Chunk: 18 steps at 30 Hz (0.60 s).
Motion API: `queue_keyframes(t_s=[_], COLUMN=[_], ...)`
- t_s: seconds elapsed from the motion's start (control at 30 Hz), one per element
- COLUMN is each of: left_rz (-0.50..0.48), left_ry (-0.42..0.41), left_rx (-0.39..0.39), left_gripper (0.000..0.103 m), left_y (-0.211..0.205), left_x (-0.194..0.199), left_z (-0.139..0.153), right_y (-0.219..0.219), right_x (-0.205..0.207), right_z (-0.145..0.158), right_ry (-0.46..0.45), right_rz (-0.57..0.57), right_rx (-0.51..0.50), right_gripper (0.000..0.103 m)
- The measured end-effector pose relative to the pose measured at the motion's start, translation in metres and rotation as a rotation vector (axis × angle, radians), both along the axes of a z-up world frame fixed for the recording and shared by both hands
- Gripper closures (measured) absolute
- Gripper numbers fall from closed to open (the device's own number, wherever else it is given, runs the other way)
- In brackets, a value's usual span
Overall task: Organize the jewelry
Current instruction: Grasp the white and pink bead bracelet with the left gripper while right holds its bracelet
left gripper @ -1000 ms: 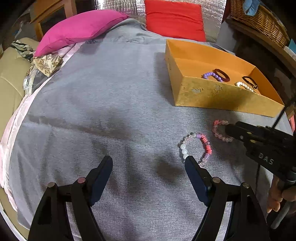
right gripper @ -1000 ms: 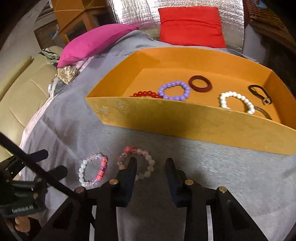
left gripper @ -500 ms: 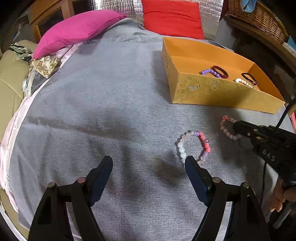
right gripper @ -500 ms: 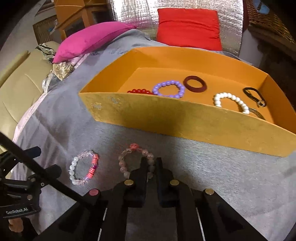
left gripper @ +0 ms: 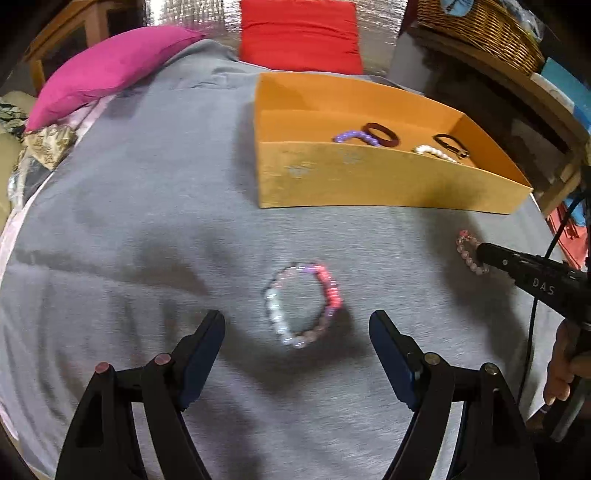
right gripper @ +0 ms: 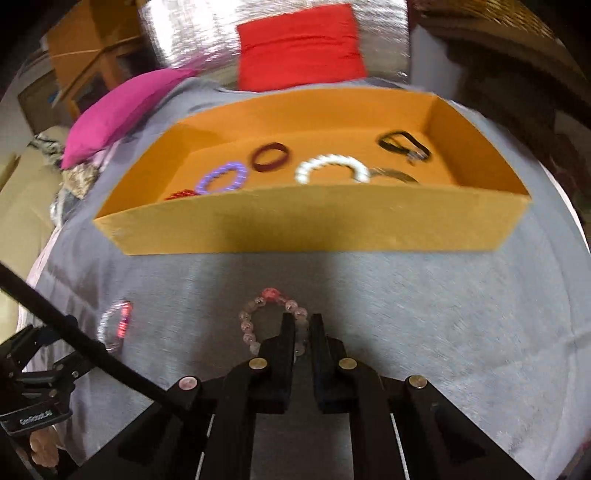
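The right hand-held gripper [right gripper: 300,326] is clamped on the pale pink beaded bracelet [right gripper: 258,314], ready to lift into the orange cardboard box [right gripper: 295,229], while the left hand-held gripper [left gripper: 297,332], jaws apart, frames the white-and-pink beaded bracelet [left gripper: 303,304].

Place: a home, a lived-in sitting or bedroom corner
Soft surface: grey cloth [left gripper: 147,206] spread over a wide cushioned top
Cushions: magenta pillow [left gripper: 107,70] and red pillow [left gripper: 299,37] at the far edge
Seating: cream upholstery [right gripper: 22,192] on the left
Storage: wicker basket [left gripper: 480,29] on a wooden shelf [left gripper: 517,85]
Furniture: wooden cabinet [right gripper: 81,66] behind
Backdrop: silver foil sheet [right gripper: 192,33]
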<state>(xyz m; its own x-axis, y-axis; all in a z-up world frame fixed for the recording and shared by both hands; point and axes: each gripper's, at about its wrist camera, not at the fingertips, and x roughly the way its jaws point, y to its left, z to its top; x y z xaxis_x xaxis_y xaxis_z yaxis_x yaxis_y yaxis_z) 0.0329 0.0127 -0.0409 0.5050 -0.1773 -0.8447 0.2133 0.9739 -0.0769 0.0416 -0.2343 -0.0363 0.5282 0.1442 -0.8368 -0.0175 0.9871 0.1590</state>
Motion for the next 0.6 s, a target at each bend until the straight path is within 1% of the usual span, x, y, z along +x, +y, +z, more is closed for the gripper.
queue_keyframes(t_s=[0.1,0.2,0.27,0.3,0.33,0.37,0.43,0.47,0.53,0.57,0.6], left_rz=[-0.022,-0.038,-0.046,-0.049,-0.050,-0.050,-0.059,-0.061,-0.062,-0.063,-0.060], left_ry=[-0.006,0.011,0.026,0.033,0.035,0.027,0.021,0.021,0.019,0.018,0.019], left_rx=[0.010,0.000,-0.012,-0.019,-0.024,-0.025,-0.037,-0.043,-0.056,-0.061,-0.068], left_gripper=[0.022,0.023,0.032,0.041,0.045,0.047,0.060,0.062,0.072,0.075,0.080], left_y=[-0.011,-0.018,-0.021,-0.023,-0.024,-0.024,-0.024,-0.023,-0.022,-0.020,-0.019], left_x=[0.002,0.003,0.005,0.006,0.007,0.006,0.006,0.005,0.006,0.006,0.006], left_z=[-0.002,-0.008,-0.012,-0.013,-0.014,-0.014,-0.013,-0.012,-0.012,-0.012,-0.012], right_y=[-0.009,-0.017,-0.019,-0.019,-0.019,-0.018,-0.019,-0.020,-0.021,-0.022,-0.022], right_x=[-0.001,-0.002,-0.003,-0.004,-0.004,-0.004,-0.005,-0.005,-0.006,-0.006,-0.006], right_z=[-0.003,-0.004,-0.005,-0.006,-0.006,-0.006,-0.008,-0.008,-0.009,-0.009,-0.009], right_ry=[0.013,0.024,0.026,0.025,0.023,0.022,0.023,0.023,0.025,0.027,0.028], right_rz=[-0.011,-0.024,-0.026,-0.024,-0.023,-0.024,-0.027,-0.031,-0.044,-0.048,-0.050], right_rx=[0.010,0.030,0.036,0.037,0.037,0.040,0.049,0.055,0.072,0.077,0.078], right_gripper=[0.094,0.094,0.093,0.093,0.093,0.092,0.092,0.092,0.092,0.092,0.092])
